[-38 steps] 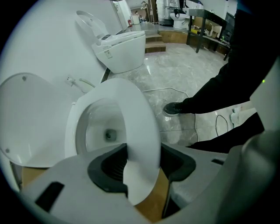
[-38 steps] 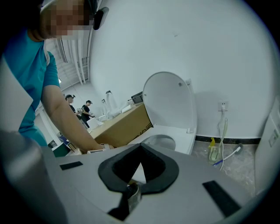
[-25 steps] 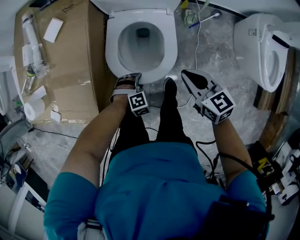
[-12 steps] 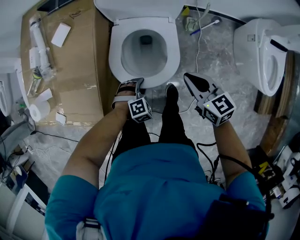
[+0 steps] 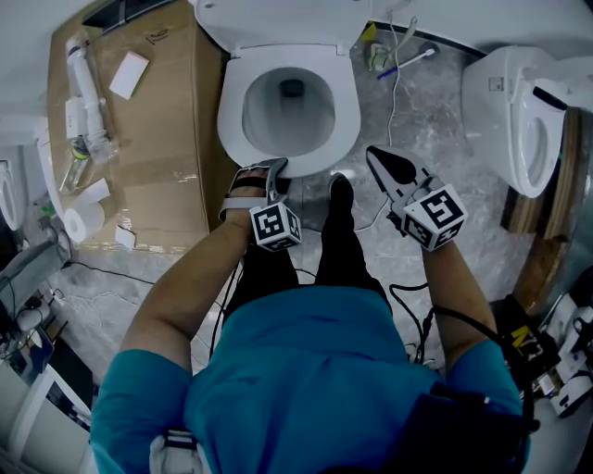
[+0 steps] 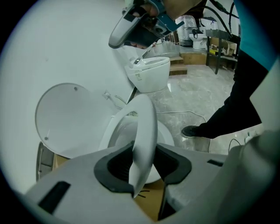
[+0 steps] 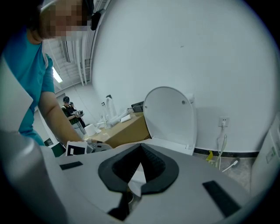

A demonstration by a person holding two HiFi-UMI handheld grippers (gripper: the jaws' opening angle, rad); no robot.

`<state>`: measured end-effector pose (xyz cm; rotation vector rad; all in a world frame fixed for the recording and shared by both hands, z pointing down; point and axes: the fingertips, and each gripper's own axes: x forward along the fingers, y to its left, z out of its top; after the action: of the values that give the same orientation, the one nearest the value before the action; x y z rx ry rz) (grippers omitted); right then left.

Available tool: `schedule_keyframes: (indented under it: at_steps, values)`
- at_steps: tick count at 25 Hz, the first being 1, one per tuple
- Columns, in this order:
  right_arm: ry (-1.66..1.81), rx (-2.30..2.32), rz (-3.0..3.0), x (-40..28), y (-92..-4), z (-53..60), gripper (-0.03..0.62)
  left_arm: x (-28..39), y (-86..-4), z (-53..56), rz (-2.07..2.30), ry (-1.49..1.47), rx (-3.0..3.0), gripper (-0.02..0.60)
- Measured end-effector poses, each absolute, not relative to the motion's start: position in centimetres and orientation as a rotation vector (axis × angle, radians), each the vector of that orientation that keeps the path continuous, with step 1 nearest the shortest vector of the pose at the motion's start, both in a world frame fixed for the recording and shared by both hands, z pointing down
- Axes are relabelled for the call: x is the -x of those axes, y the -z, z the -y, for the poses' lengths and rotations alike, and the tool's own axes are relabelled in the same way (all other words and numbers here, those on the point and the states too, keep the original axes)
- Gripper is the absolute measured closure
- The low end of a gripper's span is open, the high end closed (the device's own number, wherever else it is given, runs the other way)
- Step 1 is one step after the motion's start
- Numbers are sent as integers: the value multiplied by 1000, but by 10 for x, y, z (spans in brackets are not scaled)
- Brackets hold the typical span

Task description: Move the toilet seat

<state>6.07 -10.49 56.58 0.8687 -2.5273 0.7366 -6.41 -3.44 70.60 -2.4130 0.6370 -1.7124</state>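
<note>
A white toilet stands at the top middle, with its seat ring over the bowl and its lid raised against the wall. My left gripper is at the seat's front rim. In the left gripper view the seat runs edge-on between the pads, its front lifted off the bowl. The jaws of the left gripper have just been closing and now clamp the rim. My right gripper hovers shut and empty to the right of the bowl. The right gripper view looks past the right gripper at the lid.
A large cardboard box with tubes and small items stands left of the toilet. A second toilet stands at the right. Cables lie on the grey marble floor. The person's shoe sits just in front of the bowl.
My left gripper has stayed at the seat's front rim and risen a little toward the camera. The right gripper has hardly moved.
</note>
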Motion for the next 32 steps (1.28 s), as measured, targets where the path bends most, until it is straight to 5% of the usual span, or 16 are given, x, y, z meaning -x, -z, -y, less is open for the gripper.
schedule_keyframes:
  at_steps: [32]
  values:
    - [-738,-902,2528,-65,-565,109,597,65,-615,113,-928,1425,2359,489]
